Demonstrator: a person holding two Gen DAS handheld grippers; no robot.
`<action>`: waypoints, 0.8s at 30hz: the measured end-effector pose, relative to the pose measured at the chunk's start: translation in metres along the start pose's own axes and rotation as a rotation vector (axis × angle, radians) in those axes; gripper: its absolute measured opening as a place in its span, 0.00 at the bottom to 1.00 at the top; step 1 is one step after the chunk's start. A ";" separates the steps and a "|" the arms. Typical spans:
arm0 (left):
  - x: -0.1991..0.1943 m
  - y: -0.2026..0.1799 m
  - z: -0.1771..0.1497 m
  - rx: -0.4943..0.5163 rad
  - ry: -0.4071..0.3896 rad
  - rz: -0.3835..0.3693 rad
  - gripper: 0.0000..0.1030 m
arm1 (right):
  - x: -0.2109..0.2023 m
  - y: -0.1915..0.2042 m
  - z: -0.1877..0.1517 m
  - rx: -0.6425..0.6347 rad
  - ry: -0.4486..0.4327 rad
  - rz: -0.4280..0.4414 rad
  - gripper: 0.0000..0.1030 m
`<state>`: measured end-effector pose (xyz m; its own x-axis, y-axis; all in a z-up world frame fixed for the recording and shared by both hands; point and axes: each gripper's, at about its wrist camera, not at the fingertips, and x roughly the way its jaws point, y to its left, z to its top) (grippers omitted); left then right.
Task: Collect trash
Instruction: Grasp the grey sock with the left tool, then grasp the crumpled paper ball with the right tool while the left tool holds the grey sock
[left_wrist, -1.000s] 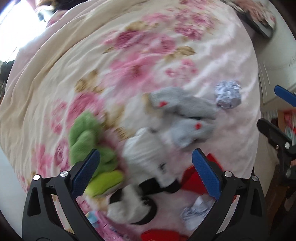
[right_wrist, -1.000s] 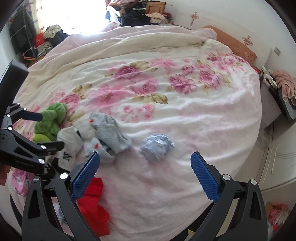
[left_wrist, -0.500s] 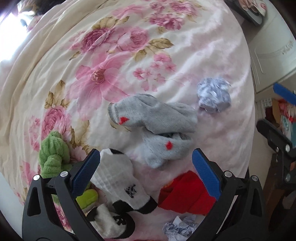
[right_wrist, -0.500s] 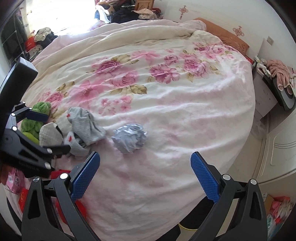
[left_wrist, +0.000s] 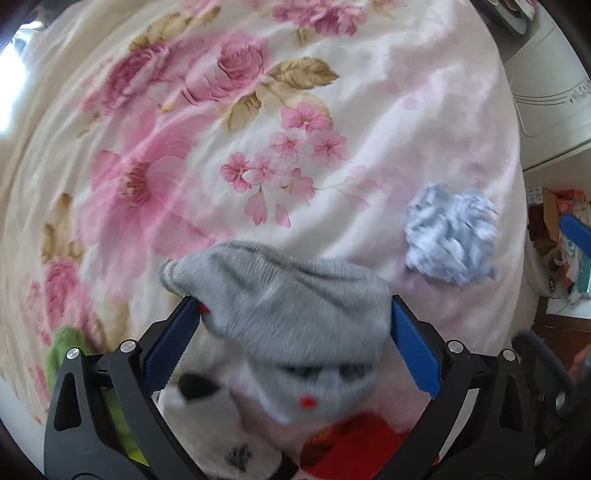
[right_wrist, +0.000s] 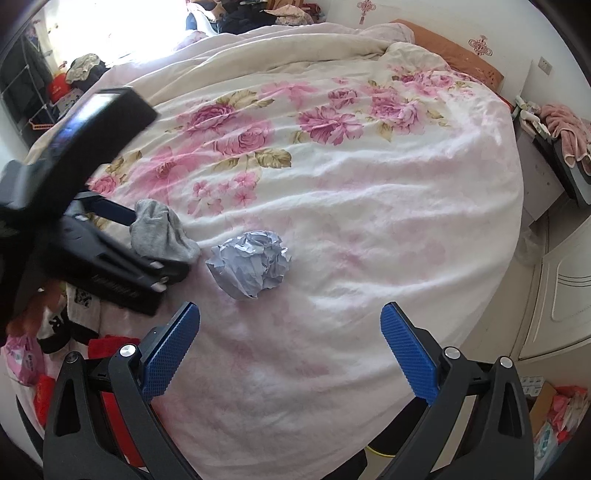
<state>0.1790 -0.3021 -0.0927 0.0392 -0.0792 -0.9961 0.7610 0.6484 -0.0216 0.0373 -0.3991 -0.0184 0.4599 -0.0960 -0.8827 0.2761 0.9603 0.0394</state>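
Observation:
A crumpled ball of pale blue-white paper (right_wrist: 251, 263) lies on the floral bedspread (right_wrist: 351, 177); it also shows in the left wrist view (left_wrist: 448, 242). My left gripper (left_wrist: 293, 350) is open, its blue pads on either side of a grey sock (left_wrist: 288, 306), low over the bed. In the right wrist view the left gripper (right_wrist: 110, 236) is at the grey sock (right_wrist: 159, 234), left of the paper ball. My right gripper (right_wrist: 290, 350) is open and empty, just short of the paper ball.
A second grey sock with a red mark (left_wrist: 314, 391), a white-and-black sock (left_wrist: 221, 432), a red cloth (left_wrist: 354, 439) and a green sock (left_wrist: 62, 350) lie near the bed's front edge. A white cabinet (right_wrist: 561, 288) and a box of clutter (right_wrist: 554, 410) stand right.
My left gripper has moved forward and down over the socks until the grey sock sits between its pads. My right gripper has moved closer to the paper ball.

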 end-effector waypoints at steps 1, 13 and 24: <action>0.003 0.003 0.003 -0.005 -0.006 -0.007 0.92 | 0.002 0.000 0.001 0.000 0.003 0.005 0.91; -0.021 0.044 -0.003 -0.088 -0.092 -0.087 0.39 | 0.033 0.021 0.015 -0.085 0.029 0.046 0.91; -0.004 0.058 0.007 -0.071 -0.085 -0.076 0.39 | 0.078 0.029 0.032 -0.185 0.035 -0.004 0.89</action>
<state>0.2275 -0.2699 -0.0891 0.0401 -0.1926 -0.9805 0.7161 0.6899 -0.1062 0.1084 -0.3872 -0.0705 0.4282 -0.0940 -0.8988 0.1168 0.9920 -0.0480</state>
